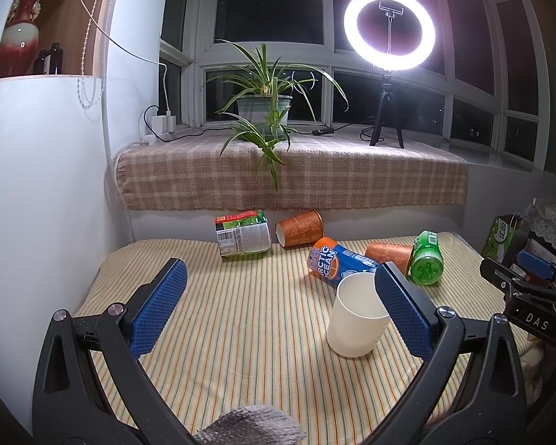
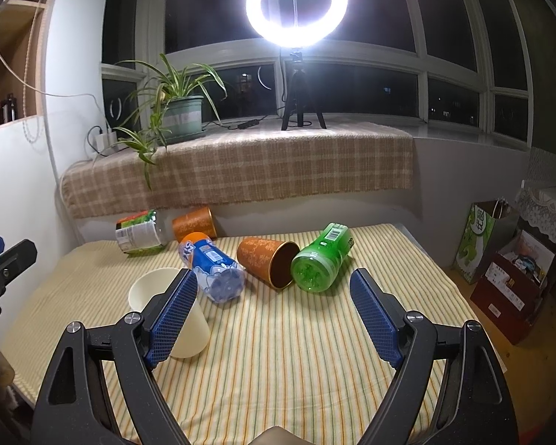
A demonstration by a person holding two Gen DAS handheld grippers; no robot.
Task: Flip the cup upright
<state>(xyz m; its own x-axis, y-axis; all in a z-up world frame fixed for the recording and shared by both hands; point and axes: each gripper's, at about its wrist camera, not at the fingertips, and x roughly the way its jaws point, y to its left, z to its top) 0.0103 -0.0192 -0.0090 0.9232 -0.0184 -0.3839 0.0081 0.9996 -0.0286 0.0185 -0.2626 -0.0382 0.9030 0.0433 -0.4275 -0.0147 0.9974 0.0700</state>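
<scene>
Striped table | white cup upright | both tools spread wide, empty

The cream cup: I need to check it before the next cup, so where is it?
The cream cup stands mouth-up on the striped cloth, right of centre in the left wrist view, just in front of the blue bottle.

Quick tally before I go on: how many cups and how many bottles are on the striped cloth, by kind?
Cream plastic cup, standing mouth-up: 1
Orange patterned cups, lying on their sides: 2
Blue-labelled orange soda bottle, lying down: 1
Green plastic bottle, lying down: 1
Clear bottle with green-and-red label, lying down: 1
Total: 6
</scene>
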